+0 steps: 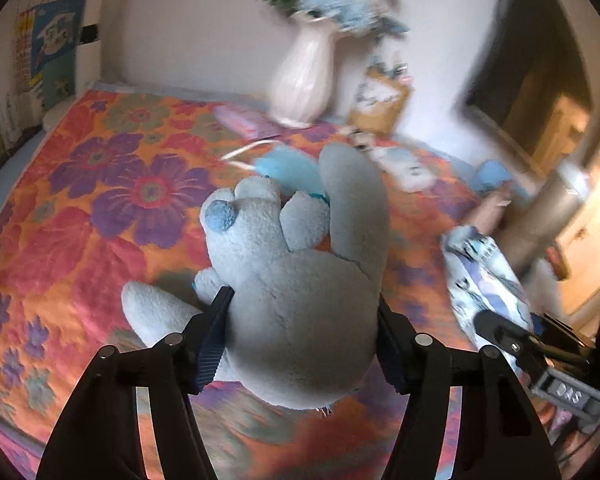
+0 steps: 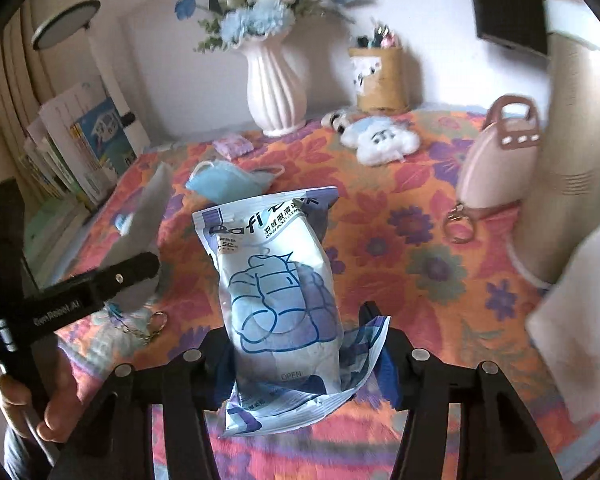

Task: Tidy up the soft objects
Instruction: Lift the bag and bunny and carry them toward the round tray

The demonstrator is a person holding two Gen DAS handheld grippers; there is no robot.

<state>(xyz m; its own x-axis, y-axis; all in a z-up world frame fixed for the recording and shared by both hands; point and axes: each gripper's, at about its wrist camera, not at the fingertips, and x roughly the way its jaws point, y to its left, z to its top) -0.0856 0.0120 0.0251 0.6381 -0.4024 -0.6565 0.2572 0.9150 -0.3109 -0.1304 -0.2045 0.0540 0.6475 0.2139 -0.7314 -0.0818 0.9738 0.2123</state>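
My left gripper [image 1: 302, 340] is shut on a pale blue plush rabbit [image 1: 300, 272] and holds it above the flowered cloth [image 1: 100, 200]. My right gripper [image 2: 300, 344] is shut on a white and purple wipes packet [image 2: 276, 276], held upright over the cloth. The packet also shows at the right of the left wrist view [image 1: 484, 280]. The plush and the left gripper show at the left of the right wrist view [image 2: 140, 232]. A blue face mask [image 2: 228, 184] lies flat behind the packet. A white cloud plush [image 2: 380, 140] lies near the back.
A white vase of blue flowers [image 2: 276, 84] and a brown pen holder [image 2: 380, 80] stand at the back wall. A pink pouch [image 2: 234, 146] lies by the vase. A pink handbag [image 2: 500, 168] leans on a beige tower [image 2: 568, 140] at the right. Books [image 2: 80, 148] stand at left.
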